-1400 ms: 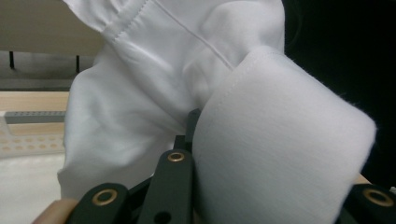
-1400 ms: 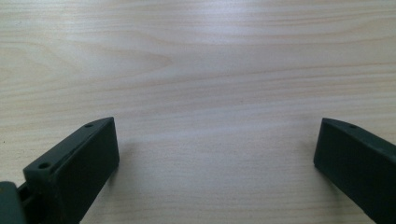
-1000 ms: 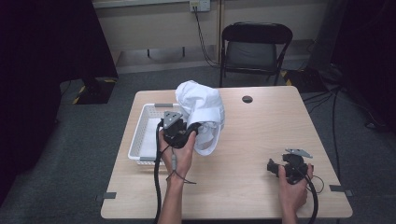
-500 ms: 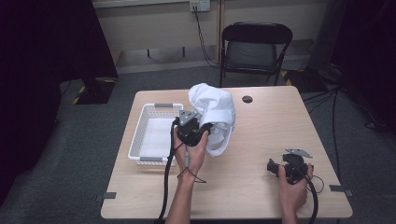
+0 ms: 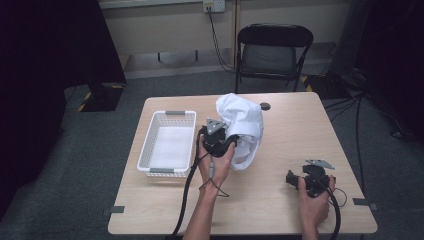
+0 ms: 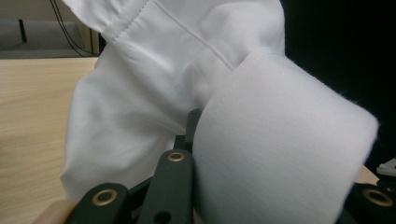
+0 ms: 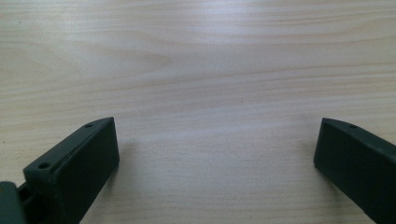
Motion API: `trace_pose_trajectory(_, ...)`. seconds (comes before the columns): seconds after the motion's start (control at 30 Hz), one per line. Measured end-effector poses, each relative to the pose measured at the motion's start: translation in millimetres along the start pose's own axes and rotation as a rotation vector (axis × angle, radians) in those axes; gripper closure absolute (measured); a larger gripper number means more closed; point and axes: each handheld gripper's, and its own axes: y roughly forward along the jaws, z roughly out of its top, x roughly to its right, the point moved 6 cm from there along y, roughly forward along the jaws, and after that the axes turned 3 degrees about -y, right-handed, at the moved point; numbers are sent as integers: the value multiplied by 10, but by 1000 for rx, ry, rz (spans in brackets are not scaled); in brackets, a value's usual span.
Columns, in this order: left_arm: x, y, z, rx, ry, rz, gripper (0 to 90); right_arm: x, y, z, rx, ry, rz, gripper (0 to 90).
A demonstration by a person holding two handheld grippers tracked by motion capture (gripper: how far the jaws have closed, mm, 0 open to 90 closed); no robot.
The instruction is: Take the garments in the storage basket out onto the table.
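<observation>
Table (image 5: 280, 210) wooden, folding chair (image 5: 272, 50) behind. White basket (image 5: 150, 150) at table's left, looks bare inside. White garment (image 5: 242, 122) lifted in bunch beside basket's right rim, carried rightward off basket over last second; likely being taken out toward table middle for laying flat. Left gripper (image 5: 220, 140) pinching garment, cloth wrapped over jaws. Right gripper (image 5: 292, 179) resting at right front edge, jaws spread wide, nothing between, unmoved.

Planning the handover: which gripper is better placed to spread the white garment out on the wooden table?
Left. The left gripper already holds the white cloth garment; the right gripper sits open near the wooden table's front edge, apart from it.
</observation>
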Motion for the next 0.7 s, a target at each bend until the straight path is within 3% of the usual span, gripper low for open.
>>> trace_pose_trajectory(0.7, 58, 336, -221, -81, -8, -29, 790, 0, 0, 0, 0, 0, 0, 0)
